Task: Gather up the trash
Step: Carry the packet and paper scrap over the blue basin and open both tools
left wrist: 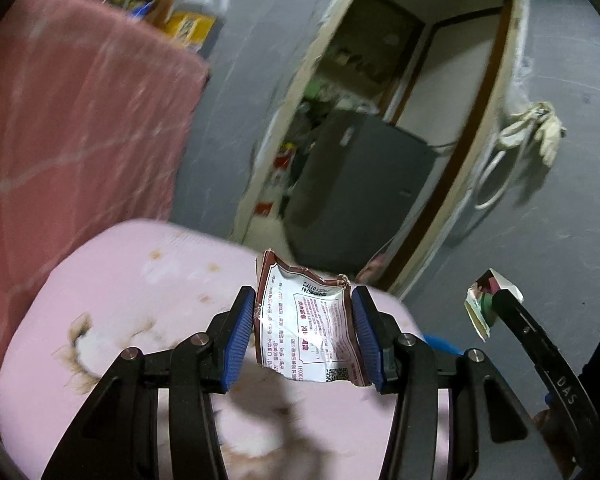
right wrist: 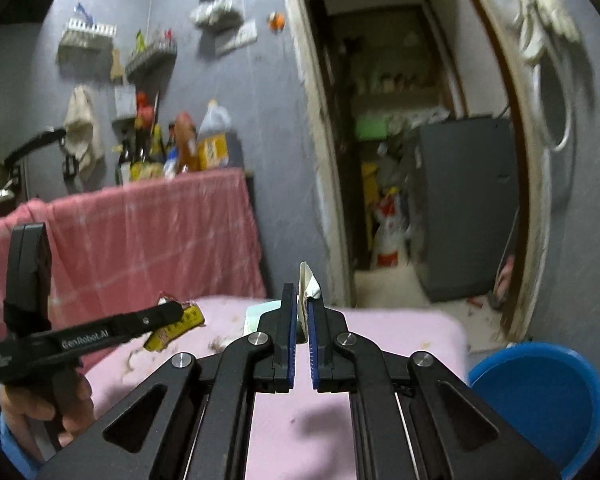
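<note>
The left hand-held gripper (left wrist: 305, 320) holds a torn snack wrapper (left wrist: 308, 328) crosswise between its blue pads (left wrist: 238, 338), which press on the wrapper's two side edges, so the jaws stand about half apart with the wrapper bowed between them. The wrapper's printed white back with red text and a small square code faces the left wrist camera. From the right wrist view the same wrapper (right wrist: 176, 322) shows its yellow front under the left hand-held gripper (right wrist: 172, 312), and a hand (right wrist: 48, 404) with a blue sleeve grips the handle below it.

The right hand-held gripper (right wrist: 302, 308) is pinched tight on a small folded scrap of wrapper (right wrist: 309, 284), whose white, creased end sticks up past the fingertips. In the left wrist view that scrap (left wrist: 486, 300) shows a shiny, coloured face at the tip of the right hand-held gripper (left wrist: 500, 300), which stands just to the right of the left one.

Both pieces of trash are held up above a pink stained cloth (left wrist: 148, 288) covering the table. A pale flat item (right wrist: 256, 316) lies on the cloth just behind the right fingers; what it is I cannot tell. A blue round bin (right wrist: 540, 396) stands low at the right beside the table. Behind are a red checked cloth (right wrist: 148, 232), bottles (right wrist: 204, 140), and an open doorway (right wrist: 420, 160).
</note>
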The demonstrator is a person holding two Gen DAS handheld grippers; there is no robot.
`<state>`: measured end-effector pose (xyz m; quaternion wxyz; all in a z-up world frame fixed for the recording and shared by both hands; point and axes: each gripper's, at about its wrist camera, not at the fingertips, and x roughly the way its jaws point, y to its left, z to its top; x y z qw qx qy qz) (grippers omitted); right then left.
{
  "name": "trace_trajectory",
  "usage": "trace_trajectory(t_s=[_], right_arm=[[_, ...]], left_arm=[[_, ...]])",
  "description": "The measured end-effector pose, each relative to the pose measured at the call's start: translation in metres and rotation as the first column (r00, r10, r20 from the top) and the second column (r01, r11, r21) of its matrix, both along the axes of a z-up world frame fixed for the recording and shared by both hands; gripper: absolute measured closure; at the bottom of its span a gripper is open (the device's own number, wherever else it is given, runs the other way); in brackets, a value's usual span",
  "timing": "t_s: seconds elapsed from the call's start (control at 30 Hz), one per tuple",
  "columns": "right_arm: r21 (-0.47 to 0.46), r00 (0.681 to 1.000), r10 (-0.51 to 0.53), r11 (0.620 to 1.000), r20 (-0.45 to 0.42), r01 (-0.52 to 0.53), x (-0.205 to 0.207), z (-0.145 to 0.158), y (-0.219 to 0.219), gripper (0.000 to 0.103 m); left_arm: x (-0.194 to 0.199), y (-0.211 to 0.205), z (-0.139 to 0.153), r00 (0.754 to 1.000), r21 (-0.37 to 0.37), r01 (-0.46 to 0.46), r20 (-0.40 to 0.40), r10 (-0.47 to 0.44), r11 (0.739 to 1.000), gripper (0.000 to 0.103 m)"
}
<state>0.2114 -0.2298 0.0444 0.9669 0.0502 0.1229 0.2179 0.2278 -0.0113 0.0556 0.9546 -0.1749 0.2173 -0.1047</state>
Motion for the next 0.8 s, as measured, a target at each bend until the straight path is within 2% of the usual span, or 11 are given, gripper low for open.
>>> trace_trajectory(t_s=[0.13,0.33,0.63,0.8], right_arm=[[0.014,0.996,-0.054,0.999,0.074,0.053,-0.011,0.013,-0.018,0.100],[0.049,0.983,-0.154,0.988,0.097,0.150,-0.012,0.018,-0.052,0.100],[0.083,0.928,-0.343,0.939,0.143,0.334,-0.023,0.017,-0.119,0.100],[0.098,0.903,-0.412,0.910,0.122,0.402,-0.024,0.010,-0.148,0.099]], left_arm=[[0.001,-0.028,0.013,0.997,0.004,0.038,0.064,-0.038,0.999,0.060],[0.008,-0.072,0.022,0.990,0.011,0.103,0.100,-0.104,0.995,0.060],[0.012,-0.140,0.035,0.963,0.027,0.213,0.166,-0.215,0.977,0.060],[0.022,-0.175,0.029,0.952,0.064,0.268,0.133,-0.274,0.961,0.060]])
